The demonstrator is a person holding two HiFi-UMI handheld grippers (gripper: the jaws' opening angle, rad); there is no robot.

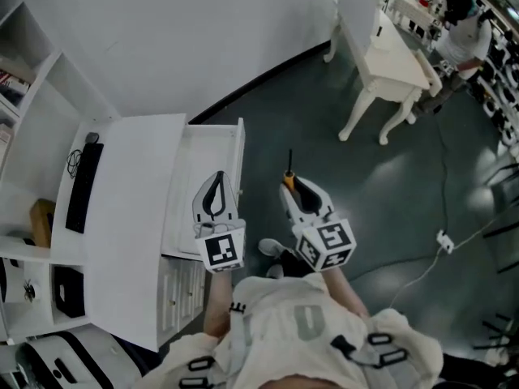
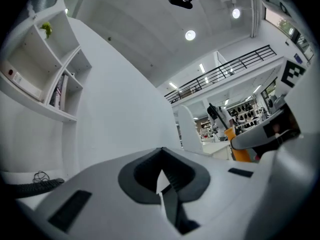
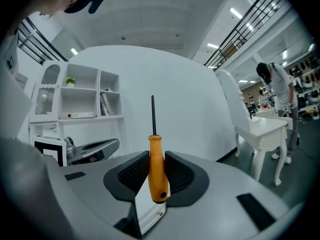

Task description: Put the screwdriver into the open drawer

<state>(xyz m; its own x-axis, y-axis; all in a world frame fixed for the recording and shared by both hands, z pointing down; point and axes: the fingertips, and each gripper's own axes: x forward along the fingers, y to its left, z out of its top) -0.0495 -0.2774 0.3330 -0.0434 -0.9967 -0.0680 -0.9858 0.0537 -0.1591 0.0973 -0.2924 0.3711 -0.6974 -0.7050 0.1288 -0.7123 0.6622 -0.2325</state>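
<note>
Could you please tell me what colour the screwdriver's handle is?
Orange; the handle shows best in the right gripper view.

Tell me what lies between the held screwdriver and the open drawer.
Only bare dark floor, in the head view; the right gripper holds the screwdriver beside the drawer.

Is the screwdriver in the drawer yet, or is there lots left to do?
Not yet, about halfway. Done: the drawer is open, and the screwdriver is picked up. In hand: the right claw is shut on its orange handle, beside the drawer and over the floor. The left claw is shut and empty. Left: carry the screwdriver over the drawer and let go.
</note>
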